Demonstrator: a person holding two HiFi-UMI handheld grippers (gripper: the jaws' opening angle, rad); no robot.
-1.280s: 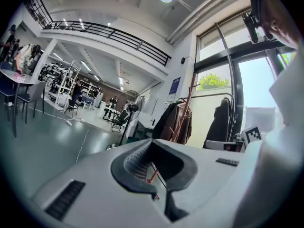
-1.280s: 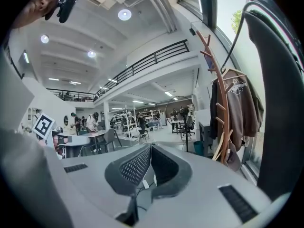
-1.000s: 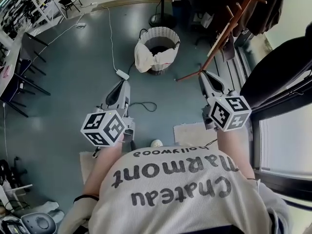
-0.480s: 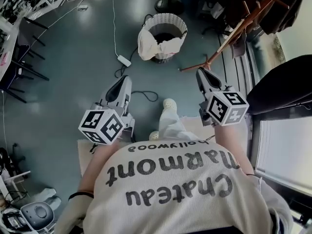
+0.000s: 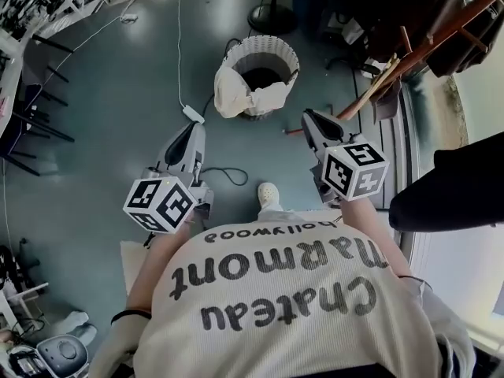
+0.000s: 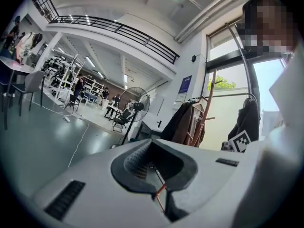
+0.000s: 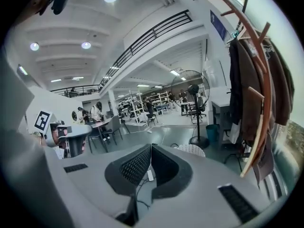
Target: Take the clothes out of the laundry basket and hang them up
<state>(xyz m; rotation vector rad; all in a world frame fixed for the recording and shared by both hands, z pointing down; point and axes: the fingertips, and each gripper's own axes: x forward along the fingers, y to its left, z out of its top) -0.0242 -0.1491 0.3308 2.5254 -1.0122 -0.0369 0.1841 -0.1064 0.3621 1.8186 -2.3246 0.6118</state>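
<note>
Standing on a grey-blue floor, a person holds the left gripper and the right gripper out in front. Both are aimed towards a white wicker laundry basket that sits well apart from them. Each gripper's jaws are pressed together with nothing between them. A cream garment drapes over the basket's near rim. A wooden coat rack hung with dark coats stands at the right.
</note>
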